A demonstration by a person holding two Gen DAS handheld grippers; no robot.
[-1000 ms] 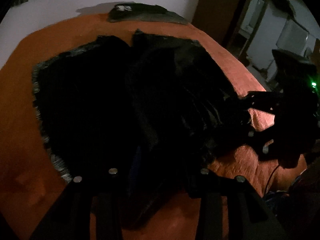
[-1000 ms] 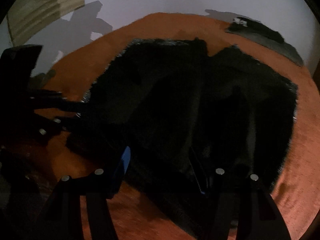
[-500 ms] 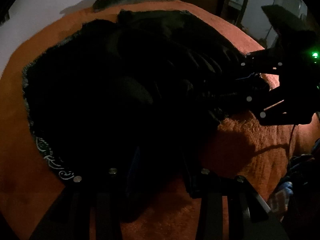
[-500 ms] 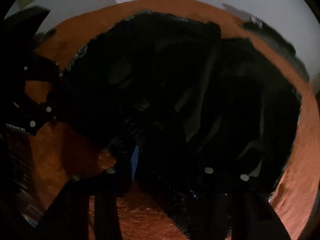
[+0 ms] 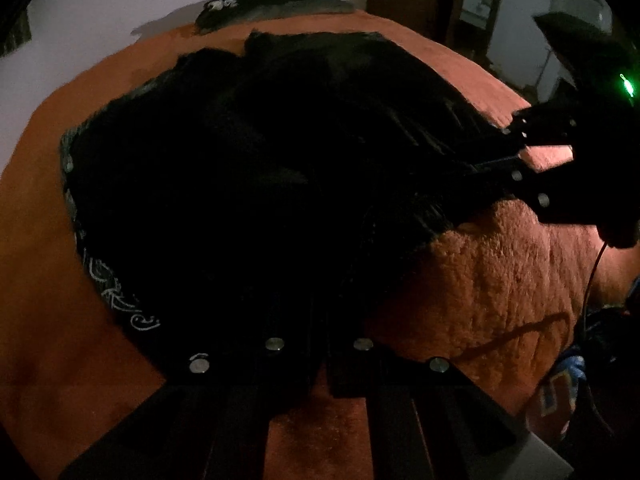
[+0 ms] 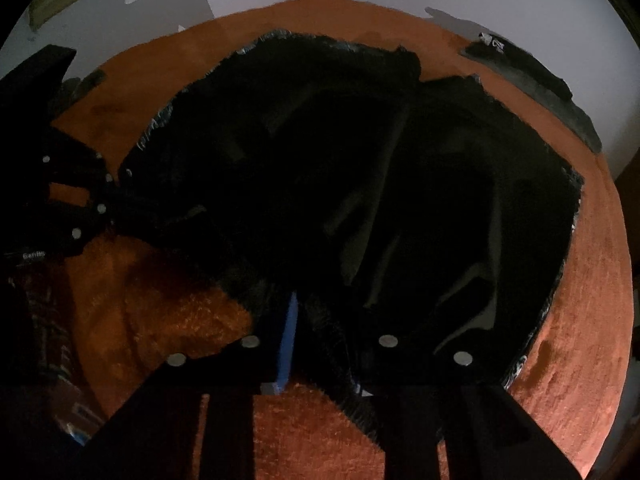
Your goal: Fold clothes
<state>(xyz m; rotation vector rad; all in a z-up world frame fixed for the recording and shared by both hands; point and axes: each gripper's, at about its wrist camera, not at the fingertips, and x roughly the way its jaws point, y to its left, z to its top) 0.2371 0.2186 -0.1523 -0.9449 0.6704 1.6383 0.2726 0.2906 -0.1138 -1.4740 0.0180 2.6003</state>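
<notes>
Black garment (image 5: 248, 184) lies crumpled on the orange blanket (image 5: 492, 288), its long axis running between my two grippers. My left gripper (image 5: 318, 320) pinches its near edge; my right gripper (image 6: 320, 320) likewise clamps the hem. Both reach in level, low over the blanket, fingers pointing forward.

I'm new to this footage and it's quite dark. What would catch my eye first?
A big black garment sprawls crumpled over most of the orange blanket, with a white swirl pattern on its near left edge in the left view. Both hand-held grippers, left and right, are closed on its near edge. A second dark piece of clothing lies at the far edge by the white wall.
</notes>
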